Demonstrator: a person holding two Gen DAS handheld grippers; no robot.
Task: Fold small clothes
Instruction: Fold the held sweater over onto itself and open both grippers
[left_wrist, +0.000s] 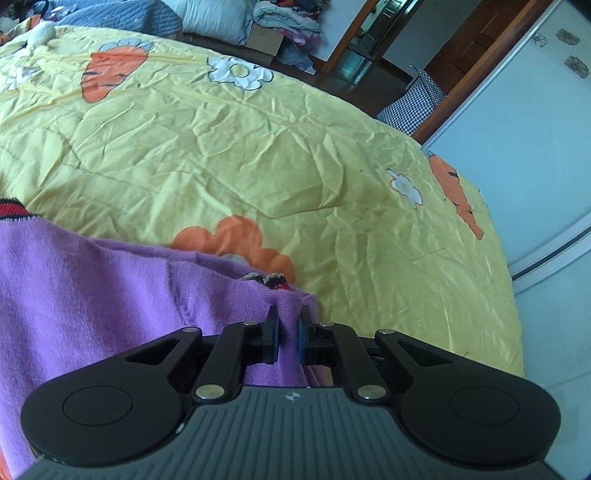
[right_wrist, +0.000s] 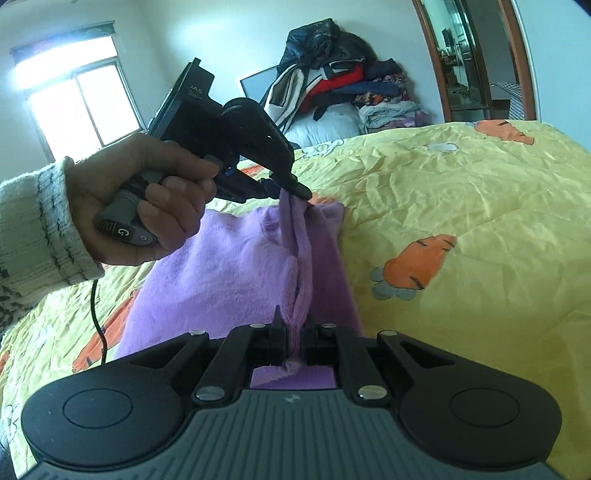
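Observation:
A small purple fleece garment (right_wrist: 229, 266) lies on the yellow bedspread (right_wrist: 461, 206), one edge lifted into a taut ridge between both grippers. My right gripper (right_wrist: 293, 325) is shut on the near end of that ridge, fabric pinched between its pads. At the far end, the left gripper (right_wrist: 295, 192), held in a person's hand (right_wrist: 147, 195), is shut on the cloth. In the left wrist view the left gripper (left_wrist: 289, 317) pinches a purple fold (left_wrist: 110, 302); a dark red trim (left_wrist: 275, 282) peeks out just beyond the fingertips.
The bedspread (left_wrist: 258, 147) bears carrot and flower prints and runs to the bed's right edge beside a pale wardrobe (left_wrist: 535, 147). A pile of clothes (right_wrist: 332, 85) and pillows sits at the head of the bed. A cable (right_wrist: 98, 321) hangs from the left gripper's handle.

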